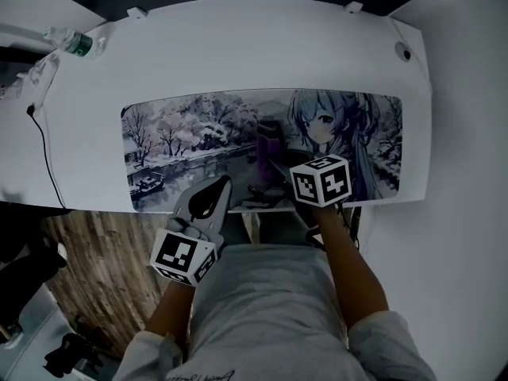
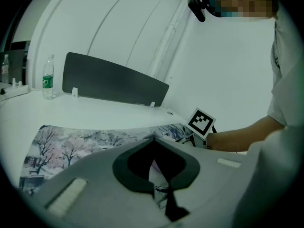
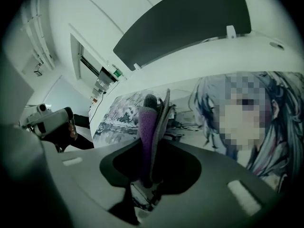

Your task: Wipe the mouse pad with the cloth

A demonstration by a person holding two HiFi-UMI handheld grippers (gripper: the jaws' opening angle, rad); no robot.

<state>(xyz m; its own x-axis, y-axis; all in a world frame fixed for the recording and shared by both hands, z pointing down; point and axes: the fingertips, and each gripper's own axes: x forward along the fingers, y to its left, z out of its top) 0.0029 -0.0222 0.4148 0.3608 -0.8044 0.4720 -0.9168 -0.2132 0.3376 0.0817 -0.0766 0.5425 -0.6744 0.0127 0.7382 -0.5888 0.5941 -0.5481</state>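
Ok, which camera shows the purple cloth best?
The right gripper view: the cloth stands close up, pinched in the right gripper. The head view shows only a small purple scrap; the left gripper view shows none clearly.

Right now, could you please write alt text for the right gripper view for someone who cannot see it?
The right gripper is shut on a purple cloth, held upright over a mouse pad printed with a wintry scene. The pad lies on a white desk backed by a dark divider panel.
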